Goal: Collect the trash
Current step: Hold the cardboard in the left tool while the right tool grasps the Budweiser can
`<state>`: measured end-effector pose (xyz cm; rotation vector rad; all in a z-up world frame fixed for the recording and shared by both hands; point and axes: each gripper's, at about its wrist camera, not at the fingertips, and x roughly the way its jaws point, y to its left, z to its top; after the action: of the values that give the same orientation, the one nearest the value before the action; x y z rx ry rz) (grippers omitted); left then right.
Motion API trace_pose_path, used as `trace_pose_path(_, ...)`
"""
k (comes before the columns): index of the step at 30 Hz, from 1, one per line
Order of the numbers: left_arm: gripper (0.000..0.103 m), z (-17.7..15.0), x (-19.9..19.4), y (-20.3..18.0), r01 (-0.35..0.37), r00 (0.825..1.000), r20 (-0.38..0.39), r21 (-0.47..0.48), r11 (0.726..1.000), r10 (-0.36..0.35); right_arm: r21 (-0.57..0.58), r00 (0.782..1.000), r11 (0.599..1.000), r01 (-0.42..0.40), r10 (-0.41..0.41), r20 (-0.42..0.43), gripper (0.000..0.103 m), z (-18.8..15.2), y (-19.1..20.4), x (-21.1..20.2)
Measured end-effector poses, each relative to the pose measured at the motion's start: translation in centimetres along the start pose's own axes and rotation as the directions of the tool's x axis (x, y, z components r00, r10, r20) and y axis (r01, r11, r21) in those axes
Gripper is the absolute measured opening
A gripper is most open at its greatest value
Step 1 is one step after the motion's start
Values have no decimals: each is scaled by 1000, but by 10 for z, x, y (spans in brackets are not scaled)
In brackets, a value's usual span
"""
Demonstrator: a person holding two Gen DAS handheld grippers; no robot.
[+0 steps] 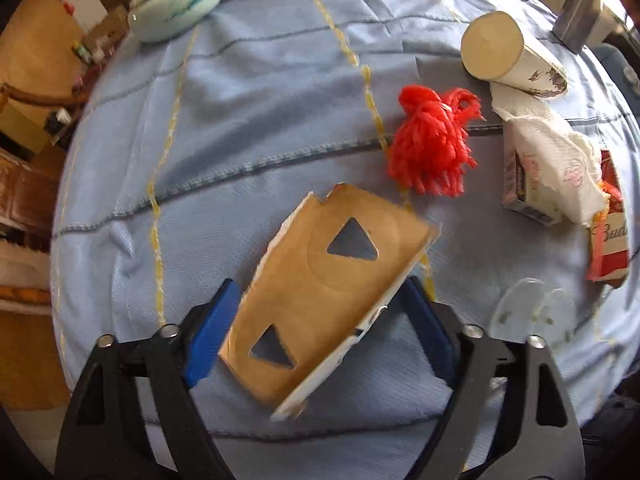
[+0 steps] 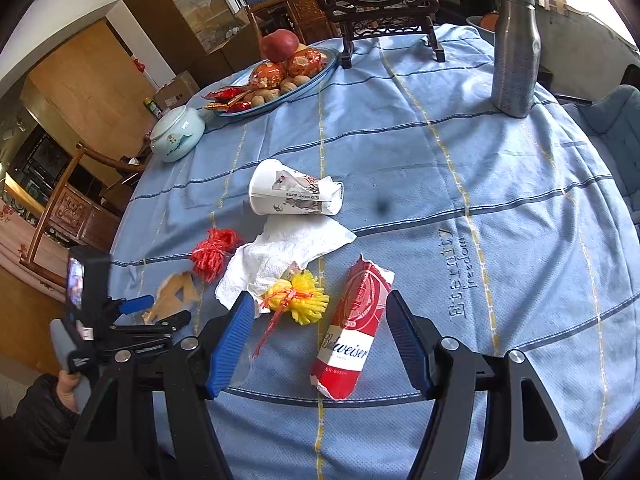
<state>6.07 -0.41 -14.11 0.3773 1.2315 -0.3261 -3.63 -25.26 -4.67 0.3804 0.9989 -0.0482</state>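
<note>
A red carton (image 2: 352, 332) reads "Budweiser" in white script, partly visible as "Bud" from the left wrist view, and the blue tablecloth (image 2: 460, 160) is stitched "Eternity freedom".

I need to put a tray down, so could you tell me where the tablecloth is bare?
Bare: the stretch between the pale ceramic jar, the steel bottle and the tipped paper cup. Crowded: around the white tissue and the red Budweiser carton.
</note>
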Motion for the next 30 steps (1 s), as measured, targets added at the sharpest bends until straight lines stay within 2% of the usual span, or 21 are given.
trace_pose_path(1,83,-1,0,1,7,1000,3,0,1000,-7,4,1000,1000,3,-3,2,67,-1,-2,-1)
trace_pose_path(3,74,-4,-3,5,27,999,20,-15,1000,-26,18,1000,1000,5,-5,5,67,-2,-5,-3)
trace_pose_path(4,63,-7,-5,7,17,999,32,-21,1000,-17,25,1000,1000,5,-5,6,67,-3,-6,-4)
trace_pose_path(5,58,-11,-10,15,17,999,35,-31,999,-15,28,1000,1000,3,-3,6,67,-3,-7,-4)
trace_pose_path(6,53,-11,-13,18,29,999,36,-49,998,-27,31,1000,1000,-1,1,4,67,-4,-7,-4)
trace_pose_path(8,36,-10,-20,29,71,997,44,-99,993,-67,31,1000,999,-11,11,-5,64,-4,-5,-1)
trace_pose_path(10,29,-9,-31,37,102,994,55,-136,985,-95,29,1000,999,-18,19,-22,63,-4,-3,5)
trace_pose_path(16,29,-3,-33,51,148,989,50,-207,967,-141,52,995,998,-34,38,-91,63,-4,-2,27)
trace_pose_path(22,27,-5,-32,54,126,992,48,-237,963,-118,65,989,998,-22,31,-146,63,-7,-4,45)
trace_pose_path(26,30,0,-27,51,120,993,39,-249,961,-114,78,983,997,-6,20,-180,63,-11,-10,59)
trace_pose_path(28,30,3,-26,49,117,993,35,-255,960,-112,95,979,995,6,14,-204,56,-14,-14,67)
trace_pose_path(30,30,5,-25,48,110,994,30,-257,960,-106,108,969,994,18,9,-247,54,-18,-20,79)
